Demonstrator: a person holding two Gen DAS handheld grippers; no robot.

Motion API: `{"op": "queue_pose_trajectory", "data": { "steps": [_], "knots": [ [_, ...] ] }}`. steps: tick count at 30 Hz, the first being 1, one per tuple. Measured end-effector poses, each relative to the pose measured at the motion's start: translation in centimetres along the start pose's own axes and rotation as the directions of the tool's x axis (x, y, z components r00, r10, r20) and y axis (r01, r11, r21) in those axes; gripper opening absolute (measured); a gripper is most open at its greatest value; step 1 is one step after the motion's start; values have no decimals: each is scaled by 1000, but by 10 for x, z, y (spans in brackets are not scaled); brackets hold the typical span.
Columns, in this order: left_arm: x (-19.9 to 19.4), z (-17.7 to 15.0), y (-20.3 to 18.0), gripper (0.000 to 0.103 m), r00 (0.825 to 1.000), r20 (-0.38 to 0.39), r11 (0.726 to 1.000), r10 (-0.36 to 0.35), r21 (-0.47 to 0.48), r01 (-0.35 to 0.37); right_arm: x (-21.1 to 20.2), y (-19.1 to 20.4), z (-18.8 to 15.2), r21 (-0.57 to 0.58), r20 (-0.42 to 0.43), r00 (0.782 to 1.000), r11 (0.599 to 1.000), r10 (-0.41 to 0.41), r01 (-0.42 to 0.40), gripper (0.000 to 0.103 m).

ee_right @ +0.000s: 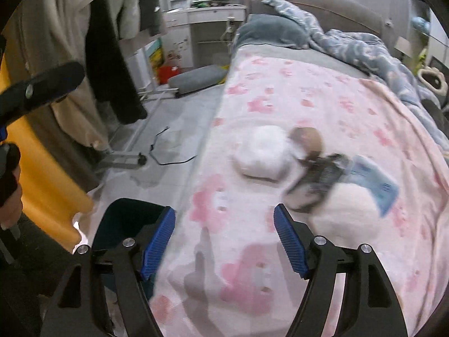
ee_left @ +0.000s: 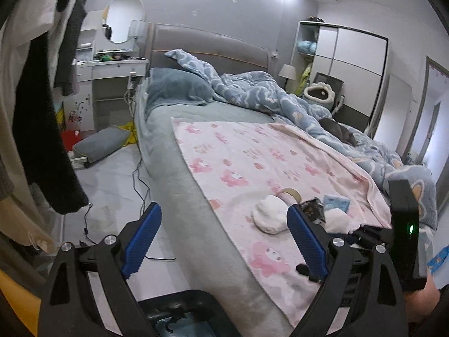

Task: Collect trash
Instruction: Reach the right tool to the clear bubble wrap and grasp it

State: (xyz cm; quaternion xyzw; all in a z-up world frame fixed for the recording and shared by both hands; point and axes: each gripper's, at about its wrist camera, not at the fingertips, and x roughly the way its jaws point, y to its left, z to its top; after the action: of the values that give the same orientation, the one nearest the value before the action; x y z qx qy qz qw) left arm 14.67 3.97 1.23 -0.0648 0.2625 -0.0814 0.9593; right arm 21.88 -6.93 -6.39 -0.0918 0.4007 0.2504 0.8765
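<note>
Trash lies in a cluster on the pink blanket (ee_left: 252,165) on the bed: a white crumpled wad (ee_left: 268,217) (ee_right: 262,154), a brown tape ring (ee_left: 290,193) (ee_right: 306,139), a dark wrapper (ee_left: 313,209) (ee_right: 317,179), a blue packet (ee_left: 336,203) (ee_right: 373,181) and a second white wad (ee_left: 336,220) (ee_right: 343,213). My left gripper (ee_left: 224,236) is open and empty, above the bed's edge, left of the cluster. My right gripper (ee_right: 224,238) is open and empty, just short of the trash. A dark bin (ee_left: 182,314) (ee_right: 126,224) stands below on the floor.
A blue patterned duvet (ee_left: 280,95) is bunched along the bed's far side. Hanging clothes (ee_left: 42,98) fill the left. A grey cushion (ee_left: 98,143) and a black cable (ee_left: 140,185) lie on the floor. A white dresser (ee_left: 112,70) stands at the back.
</note>
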Motion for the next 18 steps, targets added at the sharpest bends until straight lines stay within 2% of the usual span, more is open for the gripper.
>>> {"op": "queue_pose_trajectory", "data": {
  "steps": [7,18],
  "knots": [
    [14,-6,-28,93,999,-29,999,-39,17,40,-23,-45,-14,59,19,997,995,-81,79,75],
    [31,-14,-69,92,993,-62,994,-98,49,101,-41,-109,-41,198,-8,987,968,-158,156,75]
  ]
}}
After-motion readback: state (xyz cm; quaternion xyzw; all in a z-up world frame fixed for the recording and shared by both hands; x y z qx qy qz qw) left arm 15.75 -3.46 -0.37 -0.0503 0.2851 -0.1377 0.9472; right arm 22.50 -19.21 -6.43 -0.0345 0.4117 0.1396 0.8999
